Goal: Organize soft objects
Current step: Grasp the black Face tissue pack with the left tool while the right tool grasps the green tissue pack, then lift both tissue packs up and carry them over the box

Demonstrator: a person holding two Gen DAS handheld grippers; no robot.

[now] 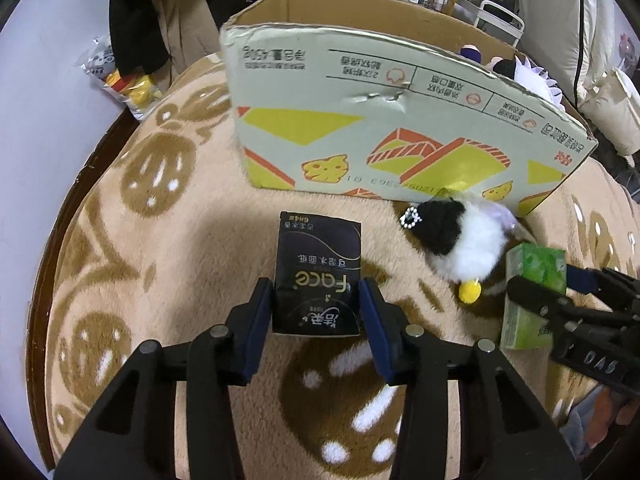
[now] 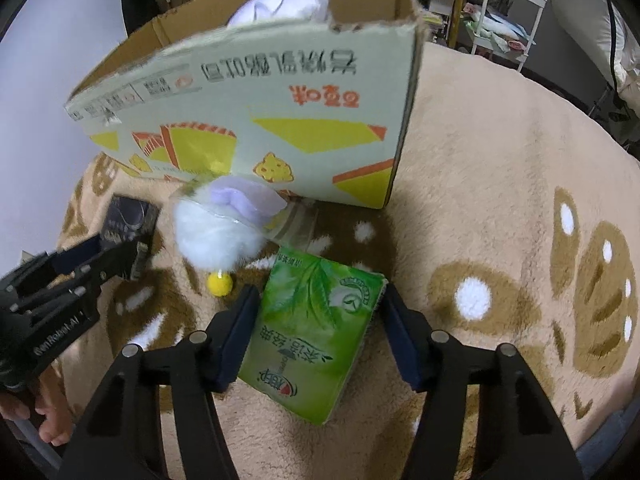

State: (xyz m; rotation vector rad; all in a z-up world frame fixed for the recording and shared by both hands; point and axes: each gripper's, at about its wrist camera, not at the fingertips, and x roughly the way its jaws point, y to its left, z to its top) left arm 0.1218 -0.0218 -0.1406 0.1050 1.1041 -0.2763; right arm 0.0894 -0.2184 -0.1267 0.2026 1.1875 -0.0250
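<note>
Soft tissue packs lie on a beige plush blanket [image 1: 168, 248] patterned with brown shapes, in front of an open cardboard box [image 1: 360, 128]. A black tissue pack [image 1: 318, 276] sits between the blue pads of the left hand-held gripper [image 1: 318, 312], and both pads press against its sides, so that gripper is pinching the pack. In the right wrist view a green tissue pack [image 2: 316, 328] lies tilted between the pads of the right hand-held gripper [image 2: 320, 332]; the left pad touches its edge, while the right pad looks just beside the pack's upper corner, and I cannot tell whether it presses on it. A fluffy black-and-white plush toy [image 1: 460, 236] with a small yellow pompom [image 1: 469, 292] rests against the box's front wall, between the two packs and near the green one. Inside the box, something white and soft [image 2: 288, 0] shows above the rim. Part of a bare hand [image 2: 48, 416] shows at the lower left of the right wrist view
</note>
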